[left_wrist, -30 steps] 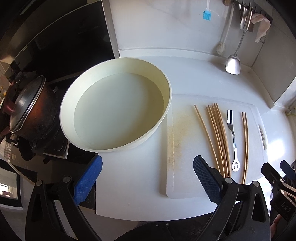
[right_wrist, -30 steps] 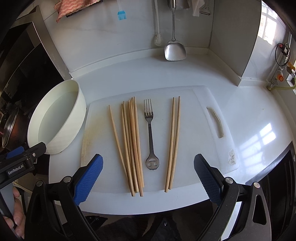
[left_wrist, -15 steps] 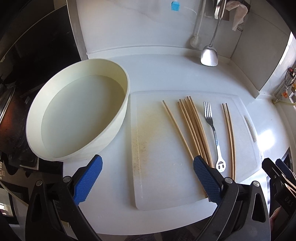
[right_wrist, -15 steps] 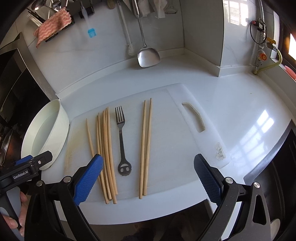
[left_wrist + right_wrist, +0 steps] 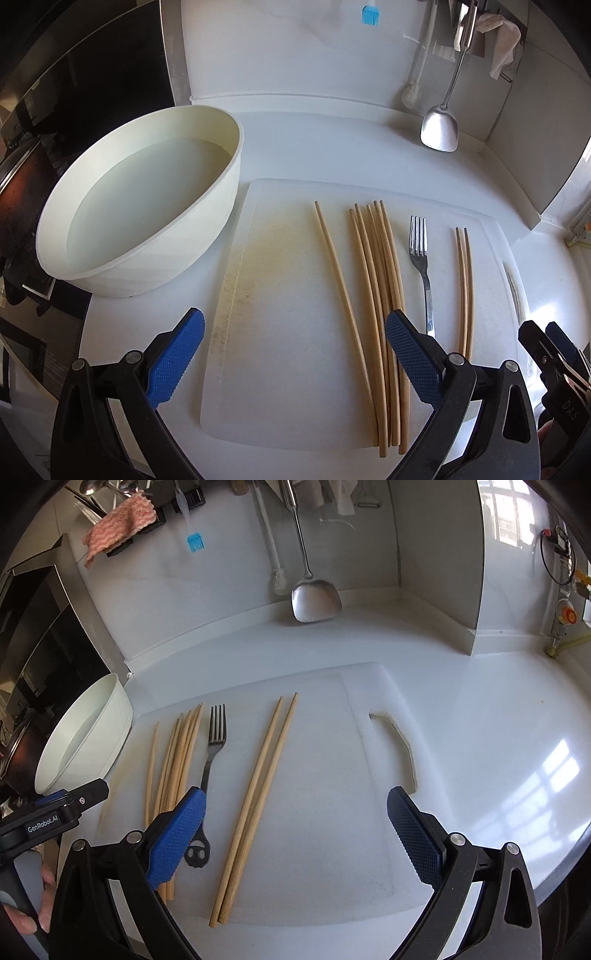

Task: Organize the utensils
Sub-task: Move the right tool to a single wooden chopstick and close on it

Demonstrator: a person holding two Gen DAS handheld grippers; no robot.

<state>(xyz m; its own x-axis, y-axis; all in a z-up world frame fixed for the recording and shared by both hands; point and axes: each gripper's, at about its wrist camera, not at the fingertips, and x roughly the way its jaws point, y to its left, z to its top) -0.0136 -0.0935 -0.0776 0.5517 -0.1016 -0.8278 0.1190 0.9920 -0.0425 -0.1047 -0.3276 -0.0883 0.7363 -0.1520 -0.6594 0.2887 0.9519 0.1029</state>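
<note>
Both grippers, left (image 5: 293, 354) and right (image 5: 295, 834), spread wide, holding nothing. On white plastic cutting board (image 5: 332, 812): loose wooden chopstick bundle (image 5: 380, 273), steel fork (image 5: 212, 760), paired chopsticks (image 5: 255, 805). Risk: thin round sticks rolling or scattering under a clumsy pinch, fork nudged off-line.

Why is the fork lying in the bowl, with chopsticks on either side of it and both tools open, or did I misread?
One slip: the fork lies on the cutting board, not in the bowl, which sits off the board's left edge. The left wrist view shows it. The rest holds: chopsticks lie on either side of it, and the left tool and right tool are both open.
</note>
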